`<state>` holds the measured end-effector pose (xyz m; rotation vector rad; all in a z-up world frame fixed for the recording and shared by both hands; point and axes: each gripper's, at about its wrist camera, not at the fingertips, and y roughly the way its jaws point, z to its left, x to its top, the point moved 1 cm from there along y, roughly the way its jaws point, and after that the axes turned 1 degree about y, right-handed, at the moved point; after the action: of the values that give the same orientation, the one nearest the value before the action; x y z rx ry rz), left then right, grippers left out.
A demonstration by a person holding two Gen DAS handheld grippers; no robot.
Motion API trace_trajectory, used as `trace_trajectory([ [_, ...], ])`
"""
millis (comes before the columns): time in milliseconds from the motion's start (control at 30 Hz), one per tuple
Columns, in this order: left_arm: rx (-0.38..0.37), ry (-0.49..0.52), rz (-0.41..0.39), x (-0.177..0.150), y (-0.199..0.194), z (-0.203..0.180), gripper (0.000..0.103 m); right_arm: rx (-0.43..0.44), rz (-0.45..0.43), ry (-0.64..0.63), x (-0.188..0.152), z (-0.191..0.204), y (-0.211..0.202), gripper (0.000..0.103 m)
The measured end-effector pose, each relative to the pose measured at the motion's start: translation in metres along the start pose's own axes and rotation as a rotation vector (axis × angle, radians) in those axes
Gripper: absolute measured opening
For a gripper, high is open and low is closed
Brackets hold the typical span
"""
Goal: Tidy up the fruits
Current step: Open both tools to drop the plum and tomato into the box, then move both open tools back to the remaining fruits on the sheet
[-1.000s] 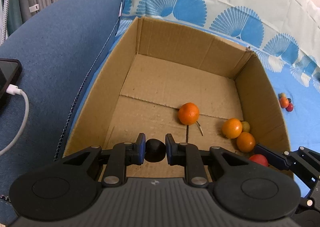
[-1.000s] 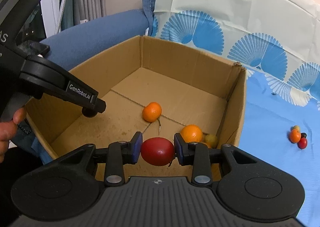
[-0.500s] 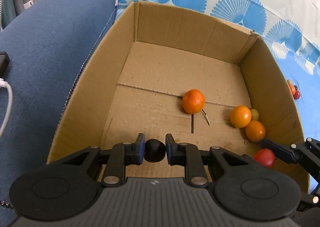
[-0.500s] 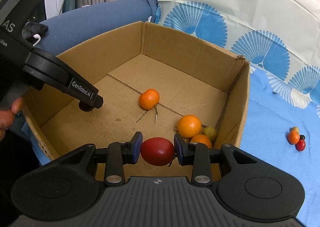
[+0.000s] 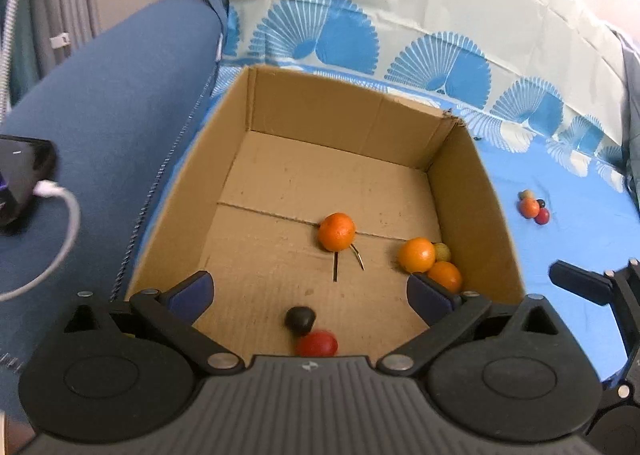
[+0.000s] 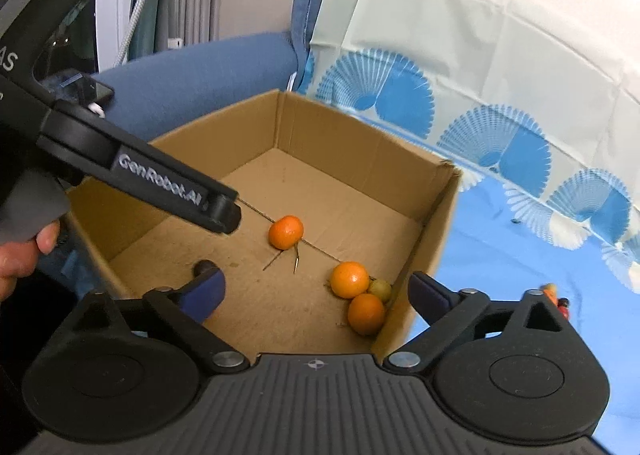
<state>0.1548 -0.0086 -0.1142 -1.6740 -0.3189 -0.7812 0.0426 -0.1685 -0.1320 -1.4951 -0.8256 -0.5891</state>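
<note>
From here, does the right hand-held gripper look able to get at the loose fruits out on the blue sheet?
Probably yes. The right hand-held gripper is open and empty, and the loose fruits lie on open blue sheet outside the box, with nothing between.

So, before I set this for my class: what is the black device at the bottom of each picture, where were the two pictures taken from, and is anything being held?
No robot here: a person holds a hand tool in each hand, each with two jaws and a camera looking along them. One picture is from the left gripper, the other from the right gripper. Both look into a cardboard box on a blue cloth. Both sets of jaws have just opened and hold nothing. A dark fruit and a red fruit lie loose on the box floor, near three oranges and a small yellowish fruit. More small fruits wait on the cloth.
</note>
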Motion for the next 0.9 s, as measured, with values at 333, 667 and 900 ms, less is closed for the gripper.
trace_trajectory([
  [333,0.034,0.02,-0.069,-0.016,-0.08,-0.007,0.103,-0.068,-0.05,0.274,-0.014,-0.009,-0.081,0.102],
  [667,0.011,0.058,-0.158,-0.038,-0.138,-0.028,0.103,-0.101,-0.122,0.347,-0.028,0.001,-0.133,0.102],
  [900,-0.007,0.057,-0.199,-0.047,-0.163,-0.034,0.103,-0.105,-0.157,0.325,-0.034,0.014,-0.158,0.102],
])
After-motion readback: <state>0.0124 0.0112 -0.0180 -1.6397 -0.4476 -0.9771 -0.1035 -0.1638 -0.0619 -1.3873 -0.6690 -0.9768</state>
